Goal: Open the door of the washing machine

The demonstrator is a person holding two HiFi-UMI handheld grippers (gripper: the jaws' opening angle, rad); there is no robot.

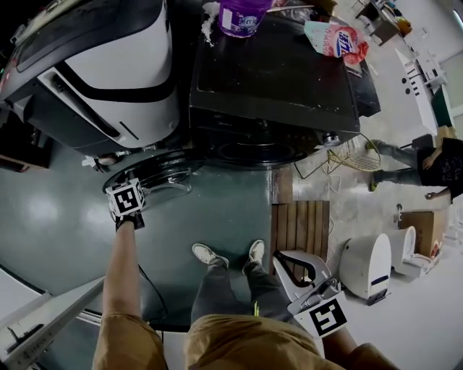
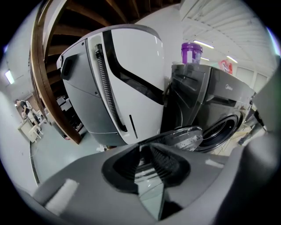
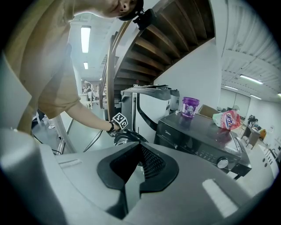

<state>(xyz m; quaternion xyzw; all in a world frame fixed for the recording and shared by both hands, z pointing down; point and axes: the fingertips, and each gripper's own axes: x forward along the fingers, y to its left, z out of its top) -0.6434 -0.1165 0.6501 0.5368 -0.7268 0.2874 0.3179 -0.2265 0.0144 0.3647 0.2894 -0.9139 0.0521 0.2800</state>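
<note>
Left tool (image 2: 147, 154) is clamped on the rim of the round glass door (image 2: 186, 137), its jaws nearly together with the shiny edge between the pads; the door stands swung out from the front of the dark washing machine (image 1: 275, 87), low over the green floor (image 1: 43, 209) and beside a white appliance (image 1: 108, 65). Right tool (image 3: 139, 151) hangs back by the person's right side, well apart from the machine, jaws together and empty. A purple tub (image 1: 244, 16) and a detergent bag (image 1: 336, 37) sit on the machine's top
</note>
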